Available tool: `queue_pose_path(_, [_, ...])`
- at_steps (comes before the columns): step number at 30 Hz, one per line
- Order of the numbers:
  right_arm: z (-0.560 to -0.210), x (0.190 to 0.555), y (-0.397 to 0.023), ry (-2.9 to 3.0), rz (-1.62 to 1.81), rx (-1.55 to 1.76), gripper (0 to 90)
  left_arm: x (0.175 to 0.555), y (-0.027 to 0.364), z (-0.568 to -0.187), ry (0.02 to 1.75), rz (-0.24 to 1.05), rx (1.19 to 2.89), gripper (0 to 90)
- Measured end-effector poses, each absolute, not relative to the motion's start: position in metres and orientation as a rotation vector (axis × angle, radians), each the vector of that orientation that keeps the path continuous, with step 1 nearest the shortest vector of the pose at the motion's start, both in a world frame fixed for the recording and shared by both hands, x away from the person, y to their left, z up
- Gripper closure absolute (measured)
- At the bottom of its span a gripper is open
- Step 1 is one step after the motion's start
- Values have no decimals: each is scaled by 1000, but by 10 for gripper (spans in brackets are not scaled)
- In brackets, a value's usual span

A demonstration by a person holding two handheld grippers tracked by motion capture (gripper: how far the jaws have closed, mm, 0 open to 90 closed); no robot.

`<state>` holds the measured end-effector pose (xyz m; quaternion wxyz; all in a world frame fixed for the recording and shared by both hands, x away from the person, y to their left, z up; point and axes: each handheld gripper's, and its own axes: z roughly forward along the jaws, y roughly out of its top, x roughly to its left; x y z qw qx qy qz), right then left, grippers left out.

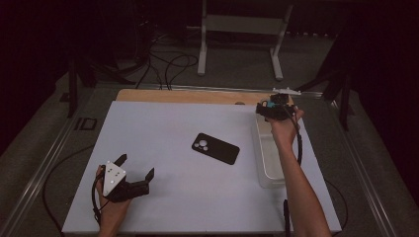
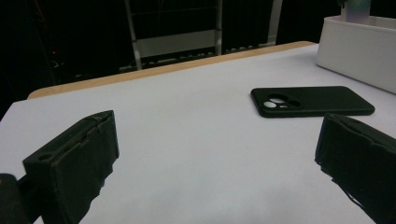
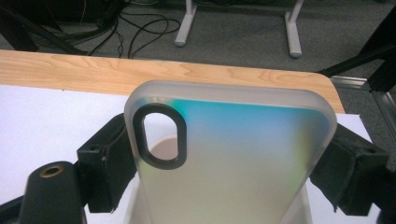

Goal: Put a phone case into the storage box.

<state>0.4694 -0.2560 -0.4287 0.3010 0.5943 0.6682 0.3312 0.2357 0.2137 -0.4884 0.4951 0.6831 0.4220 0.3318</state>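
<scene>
My right gripper point(image 1: 276, 109) hovers over the far end of a white bin point(image 1: 263, 160) at the table's right side. It is shut on a frosted phone case point(image 3: 243, 154) with a teal-to-pale sheen and an oval camera cutout; the pads point(image 3: 105, 161) press its two long edges. A black phone case point(image 1: 216, 148) lies flat, camera holes up, in the middle of the white tabletop point(image 1: 163, 128), and it lies ahead and to the right in the left gripper view point(image 2: 310, 101). My left gripper point(image 1: 136, 166) rests low at the front left, open, with nothing between its jaws point(image 2: 215, 154).
A strip of wood point(image 1: 188, 96) runs along the table's far edge. Behind it stand a white metal frame point(image 1: 239, 24) and loose cables point(image 1: 168, 64) on the floor. Metal rails flank the table. The bin point(image 2: 355, 46) rises at the right in the left gripper view.
</scene>
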Motion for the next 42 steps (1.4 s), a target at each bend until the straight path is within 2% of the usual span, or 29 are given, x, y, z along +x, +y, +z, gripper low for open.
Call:
queue_pose_path(28, [-443,478,-256,1787,813,1644,153,235,214,-488,1026,806,1652,6])
queue_pose_path(30, [-442,477,-257,1767,820,1646,101,235,214,-488,1028,808,1651,6])
queue_pose_path(42, [-425,466,-261,1740,933,1601,97,235,214,-488,1029,810,1651,6])
